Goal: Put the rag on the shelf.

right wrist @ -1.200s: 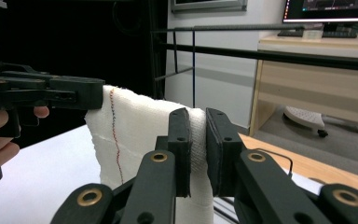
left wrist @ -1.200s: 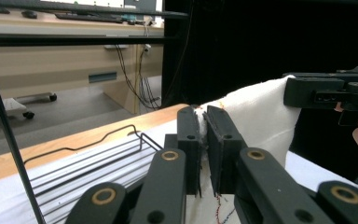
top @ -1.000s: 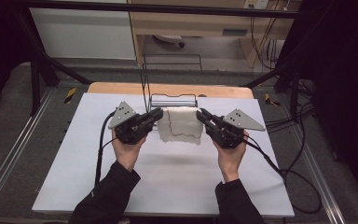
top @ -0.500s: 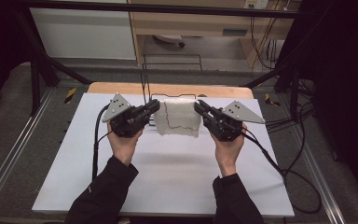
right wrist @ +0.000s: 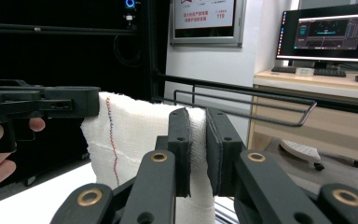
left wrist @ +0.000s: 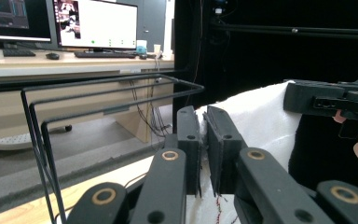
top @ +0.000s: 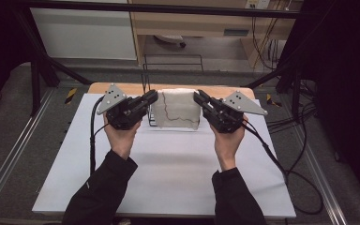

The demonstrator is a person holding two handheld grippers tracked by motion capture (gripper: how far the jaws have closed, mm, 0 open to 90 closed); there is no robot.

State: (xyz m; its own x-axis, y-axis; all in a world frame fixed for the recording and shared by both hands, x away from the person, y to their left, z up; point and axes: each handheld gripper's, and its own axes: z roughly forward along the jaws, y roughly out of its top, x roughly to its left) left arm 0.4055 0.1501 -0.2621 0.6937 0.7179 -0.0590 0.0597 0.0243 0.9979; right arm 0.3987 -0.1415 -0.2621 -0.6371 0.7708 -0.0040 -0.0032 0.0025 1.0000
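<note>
A white cloth [top: 176, 110] with a thin red stitched line hangs stretched between my two grippers, above the far part of the white table top [top: 168, 178]. My left gripper [top: 152, 97] is shut on the cloth's upper left corner; in the left gripper view its jaws [left wrist: 204, 135] pinch the cloth [left wrist: 261, 116]. My right gripper [top: 198, 96] is shut on the upper right corner, and in the right gripper view the cloth [right wrist: 130, 135] sits between its jaws [right wrist: 198, 149]. Each gripper view also shows the other gripper [left wrist: 331, 100] [right wrist: 42, 102] across the cloth.
A black wire rack [top: 146, 82] stands just behind and left of the cloth, its bars close to my left gripper [left wrist: 112, 88] [right wrist: 242, 100]. A wooden strip [top: 122, 88] edges the table's far side. Cables trail from both grippers along the table. Desks with monitors stand beyond.
Both hands have risen and moved toward the far edge with the cloth held between them. The cloth now hangs higher, next to the wire rack.
</note>
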